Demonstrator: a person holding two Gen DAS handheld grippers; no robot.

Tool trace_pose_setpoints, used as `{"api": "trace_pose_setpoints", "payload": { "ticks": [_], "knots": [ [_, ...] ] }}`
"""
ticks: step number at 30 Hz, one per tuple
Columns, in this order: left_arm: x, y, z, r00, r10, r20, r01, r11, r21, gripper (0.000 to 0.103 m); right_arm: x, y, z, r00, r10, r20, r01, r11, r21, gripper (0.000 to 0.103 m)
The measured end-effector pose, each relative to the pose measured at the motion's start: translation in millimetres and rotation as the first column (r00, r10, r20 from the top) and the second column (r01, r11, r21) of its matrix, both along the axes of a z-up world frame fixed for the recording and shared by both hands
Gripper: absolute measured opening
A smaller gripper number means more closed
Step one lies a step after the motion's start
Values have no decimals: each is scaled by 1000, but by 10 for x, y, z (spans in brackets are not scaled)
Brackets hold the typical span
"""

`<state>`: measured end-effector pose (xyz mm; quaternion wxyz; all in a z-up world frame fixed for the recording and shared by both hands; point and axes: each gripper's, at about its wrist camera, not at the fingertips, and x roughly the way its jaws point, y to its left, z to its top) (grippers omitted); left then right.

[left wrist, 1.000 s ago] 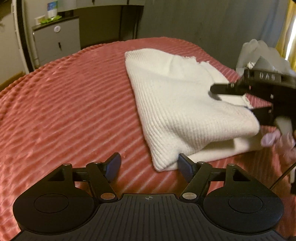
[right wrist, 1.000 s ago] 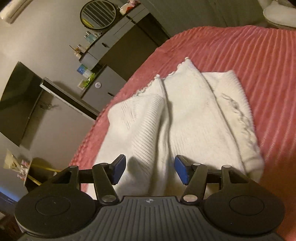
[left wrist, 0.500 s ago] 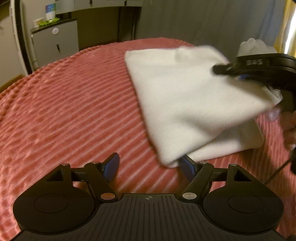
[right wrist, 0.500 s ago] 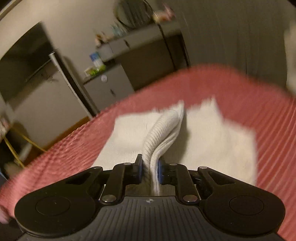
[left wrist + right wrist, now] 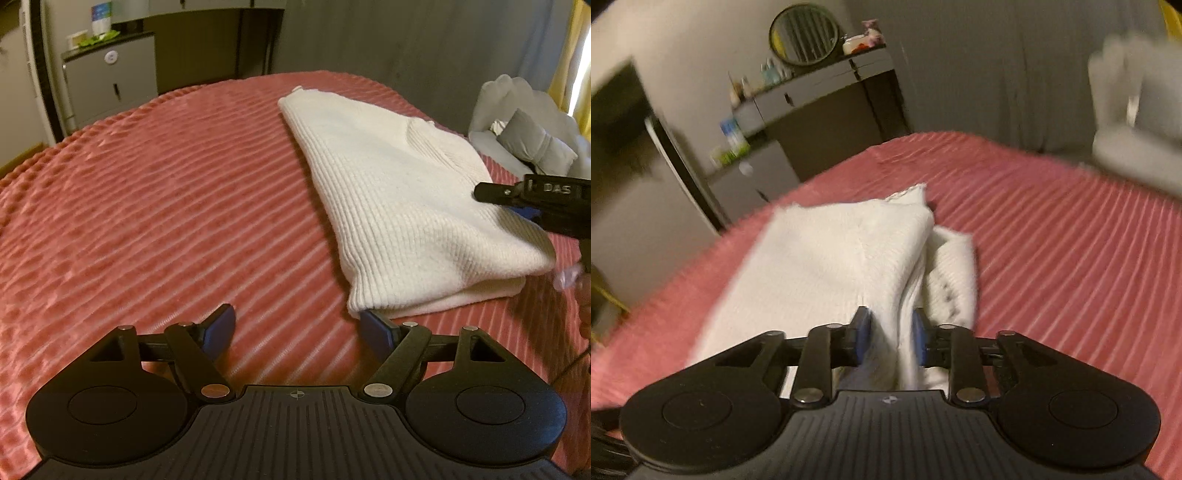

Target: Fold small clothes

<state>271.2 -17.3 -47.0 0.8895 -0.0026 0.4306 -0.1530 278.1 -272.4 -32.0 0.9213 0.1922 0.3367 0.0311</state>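
- White ribbed knit garment (image 5: 399,195) lies partly folded on the red bedspread (image 5: 166,206), at 1 o'clock from the left claw (image 5: 297,326).
- Handling, judged: soft, light, limp; layers slide apart. Best taken at a doubled edge or corner.
- Right claw (image 5: 890,339): jaws have just been opening, narrowly apart, a bunched fold between them; pad contact unclear.
- Left claw: spread wide, empty, over the bedspread just beside the garment's near corner.

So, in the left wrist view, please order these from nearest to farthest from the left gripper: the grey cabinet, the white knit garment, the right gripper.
From the left gripper:
1. White knit garment: its near corner lies just by the right-side fingertip.
2. Right gripper: at the right edge, over the garment.
3. Grey cabinet: far left, beyond the bed.
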Motion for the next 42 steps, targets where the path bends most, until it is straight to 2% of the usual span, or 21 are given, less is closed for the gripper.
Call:
{"api": "trace_pose_setpoints", "payload": {
  "ticks": [2,6,8,10,14,16,18,20,22,26,28,31,33,36,38,40,42],
  "knots": [
    [11,-24,-6,1000,7,-1,-7,1000,1,80,-5,-35,-27,1000,9,-16,-9,999,50,37],
    [-18,-58,21,1000,15,1,-15,1000,8,80,70,18,-85,998,38,-48,-36,999,37,38],
    [-33,-41,59,1000,22,4,-22,1000,-1,80,116,128,-62,997,52,-51,-53,998,-21,22],
    [-39,-19,110,1000,24,10,-23,1000,-17,80,42,224,50,998,56,8,-54,990,-131,14],
    [-44,-38,150,1000,17,18,-16,1000,-13,81,-156,316,179,992,-14,123,50,954,-295,12],
    [-27,-57,128,1000,28,10,-28,999,16,81,-134,334,76,995,-48,86,77,925,-373,12],
    [-23,-24,121,999,43,-6,-42,999,5,80,-107,267,-64,998,-50,37,59,932,-357,14],
    [-39,11,158,999,46,-4,-47,999,-22,80,-134,211,-40,998,-37,49,51,942,-332,22],
    [-49,18,234,999,50,21,-49,998,-35,80,-217,88,84,995,-64,78,81,966,-246,30],
    [48,-99,380,998,41,46,-38,997,-69,80,-495,-12,257,985,-90,146,114,980,-163,30],
    [144,-212,432,998,33,46,-28,995,-95,80,-555,44,254,986,-58,156,78,989,-124,29],
    [310,-386,422,1000,-2,10,4,991,-132,82,-481,278,170,992,28,126,-7,986,-169,27],
    [411,-470,351,1000,10,-23,-13,993,-114,82,-402,414,74,995,56,86,-39,981,-192,26],
    [491,-511,222,998,13,-56,-17,997,-69,82,-327,492,-101,995,91,32,-86,987,-137,26],
    [497,-490,136,998,16,-57,-18,999,-46,83,-329,549,-150,993,116,24,-111,981,-157,26],
    [517,-435,52,997,16,-73,-21,997,-68,83,-325,566,-190,991,136,10,-133,980,-149,26],
    [521,-363,-4,995,33,-89,-42,994,-98,89,-340,533,-200,990,140,10,-138,981,-138,26]
  ]
}}
